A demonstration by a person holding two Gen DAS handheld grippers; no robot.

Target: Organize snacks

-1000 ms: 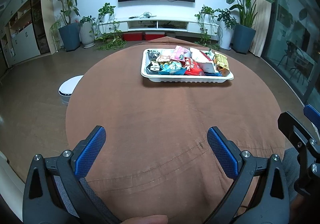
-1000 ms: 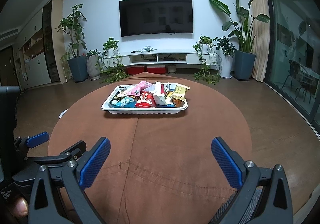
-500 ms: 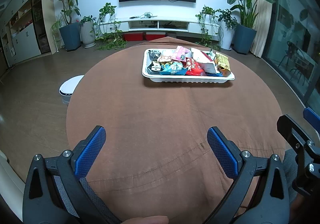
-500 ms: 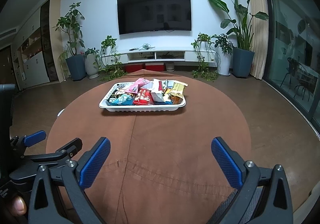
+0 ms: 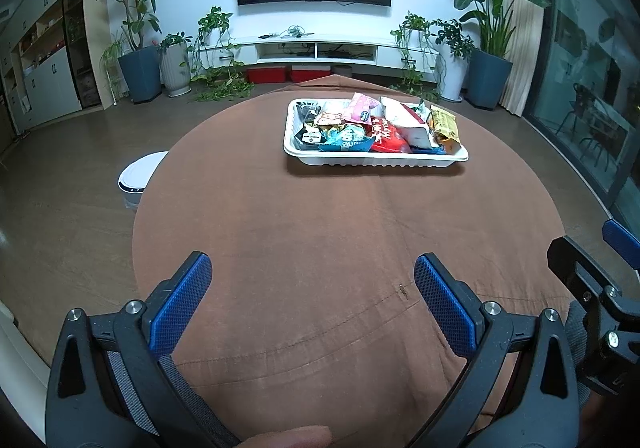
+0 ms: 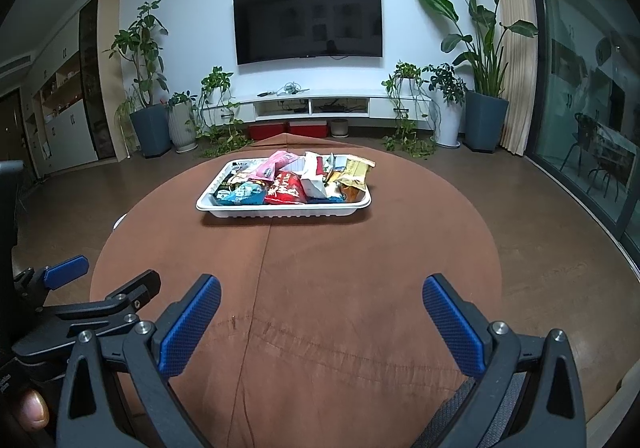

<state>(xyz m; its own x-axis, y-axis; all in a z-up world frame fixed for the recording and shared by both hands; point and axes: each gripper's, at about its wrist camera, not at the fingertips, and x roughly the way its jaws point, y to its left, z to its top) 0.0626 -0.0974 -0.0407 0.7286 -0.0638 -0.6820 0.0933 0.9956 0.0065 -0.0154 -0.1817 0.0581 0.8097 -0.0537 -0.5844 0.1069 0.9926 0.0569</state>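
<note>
A white tray (image 5: 376, 161) full of several snack packets stands on the far half of a round table with a brown cloth (image 5: 320, 248). The packets include a red one (image 5: 386, 133), a blue one (image 5: 348, 135), a pink one (image 5: 362, 107) and a yellow one (image 5: 444, 125). The tray also shows in the right wrist view (image 6: 280, 211). My left gripper (image 5: 312, 280) is open and empty over the near table edge. My right gripper (image 6: 322, 298) is open and empty beside it, to its right.
A white round robot vacuum (image 5: 138, 175) sits on the floor left of the table. A TV (image 6: 307, 21), a low white cabinet (image 6: 316, 107) and potted plants (image 6: 480, 87) line the far wall. Glass doors (image 6: 592, 107) are on the right.
Both grippers have tilted slightly; the tray sits a little lower in the right wrist view. Neither gripper has opened or shut.
</note>
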